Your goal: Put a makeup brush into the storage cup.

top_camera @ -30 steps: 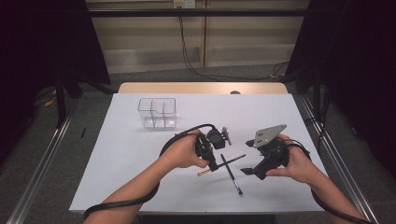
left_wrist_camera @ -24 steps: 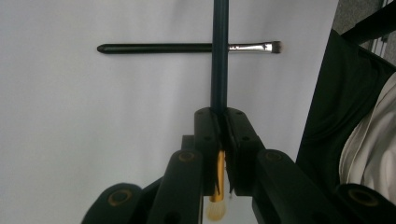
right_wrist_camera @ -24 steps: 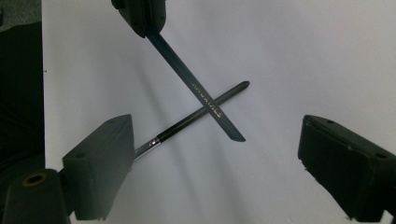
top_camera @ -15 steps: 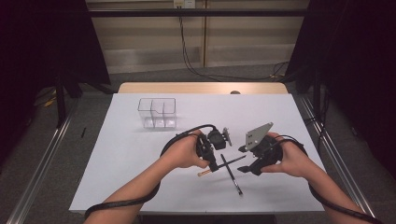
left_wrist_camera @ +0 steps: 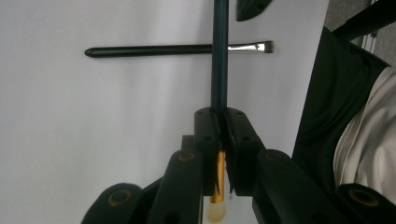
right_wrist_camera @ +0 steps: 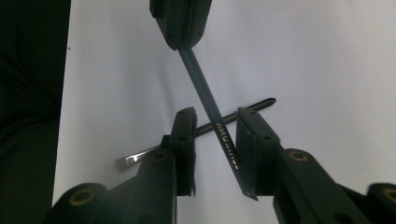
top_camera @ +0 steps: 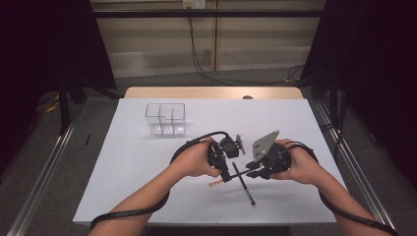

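Note:
My left gripper (left_wrist_camera: 219, 114) is shut on a makeup brush (left_wrist_camera: 219, 56) with a dark blue handle, a gold ferrule and pale bristles. The handle points away from it. In the high view this gripper (top_camera: 223, 169) sits at the table's centre front. The right gripper (right_wrist_camera: 218, 113) faces it, and its jaws have just been closing. The blue handle (right_wrist_camera: 201, 84) slants between them with a gap on one side, so the pads are not pressing it. A second, black brush (left_wrist_camera: 154, 49) with a silver ferrule lies flat on the white table (top_camera: 147, 162) below.
A clear plastic organiser box (top_camera: 165, 118) with compartments stands at the back left of the white table. The black brush (top_camera: 244, 186) lies near the front edge between the hands. Both forearms come in from the front, and cables trail from the grippers.
The right gripper has shifted a little left toward the left gripper, and its jaws have narrowed around the held brush's handle. The left gripper has kept still.

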{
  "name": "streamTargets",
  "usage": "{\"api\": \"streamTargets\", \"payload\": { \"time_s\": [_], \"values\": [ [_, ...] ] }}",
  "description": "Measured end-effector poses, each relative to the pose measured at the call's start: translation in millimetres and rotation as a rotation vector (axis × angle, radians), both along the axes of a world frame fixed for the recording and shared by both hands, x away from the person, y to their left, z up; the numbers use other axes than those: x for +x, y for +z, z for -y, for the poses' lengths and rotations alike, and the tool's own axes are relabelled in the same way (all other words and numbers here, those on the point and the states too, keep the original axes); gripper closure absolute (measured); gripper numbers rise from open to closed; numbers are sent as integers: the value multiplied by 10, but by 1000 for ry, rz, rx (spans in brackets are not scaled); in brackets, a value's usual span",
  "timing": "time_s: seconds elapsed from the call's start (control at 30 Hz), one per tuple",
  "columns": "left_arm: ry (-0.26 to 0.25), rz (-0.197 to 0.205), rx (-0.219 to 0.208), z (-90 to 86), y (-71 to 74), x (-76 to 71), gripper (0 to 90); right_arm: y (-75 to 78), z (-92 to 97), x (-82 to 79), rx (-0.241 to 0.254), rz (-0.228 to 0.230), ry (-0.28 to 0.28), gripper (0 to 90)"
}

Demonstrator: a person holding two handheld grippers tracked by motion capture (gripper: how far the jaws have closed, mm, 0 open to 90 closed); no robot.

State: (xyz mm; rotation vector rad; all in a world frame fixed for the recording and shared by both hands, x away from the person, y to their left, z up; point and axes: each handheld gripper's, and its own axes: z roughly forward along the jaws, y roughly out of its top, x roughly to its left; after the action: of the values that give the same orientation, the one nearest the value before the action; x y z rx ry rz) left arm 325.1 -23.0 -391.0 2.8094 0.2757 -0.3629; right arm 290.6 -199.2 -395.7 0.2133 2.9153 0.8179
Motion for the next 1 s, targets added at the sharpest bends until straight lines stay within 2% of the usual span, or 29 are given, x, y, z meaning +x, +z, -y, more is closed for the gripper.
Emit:
{"api": "streamTargets", "payload": {
  "time_s": [0.1, 0.13, 0.2, 0.27, 0.33, 0.4, 0.47, 0.57, 0.77, 0.87, 0.97, 1.0],
  "values": [
    [-7, -8, -11, -14, 24, 22, 841, -12, 5, -6, 13, 14, 12, 752],
    [4, -16, -19, -19, 31, 23, 840, -17, 4, -10, 8, 20, 16, 765],
    [-7, -15, -23, -33, 54, 35, 837, -38, 5, -20, -4, 21, 22, 790],
    [-20, -18, -37, -46, 76, 46, 835, -63, 13, -25, 0, 27, 40, 807],
    [-12, -20, -63, -62, 118, 51, 833, -97, 12, -45, -12, 17, 75, 839],
    [-8, -23, -78, -78, 160, 68, 834, -128, 4, -64, -16, 14, 85, 853],
    [-5, -32, -86, -90, 174, 85, 835, -144, -1, -68, -16, 19, 89, 854],
    [-13, -30, -81, -91, 147, 76, 832, -152, -9, -78, -12, 18, 94, 855],
    [-5, -22, -103, -128, 124, 87, 816, -158, 1, -80, -13, 23, 85, 855],
    [-2, -11, -125, -159, 126, 96, 763, -172, 13, -74, -12, 23, 79, 855],
    [17, -2, -176, -199, 126, 99, 697, -189, 23, -76, -8, 21, 69, 855],
    [2, 9, -182, -216, 131, 112, 658, -194, 27, -74, -5, 20, 66, 855]
  ]
}}
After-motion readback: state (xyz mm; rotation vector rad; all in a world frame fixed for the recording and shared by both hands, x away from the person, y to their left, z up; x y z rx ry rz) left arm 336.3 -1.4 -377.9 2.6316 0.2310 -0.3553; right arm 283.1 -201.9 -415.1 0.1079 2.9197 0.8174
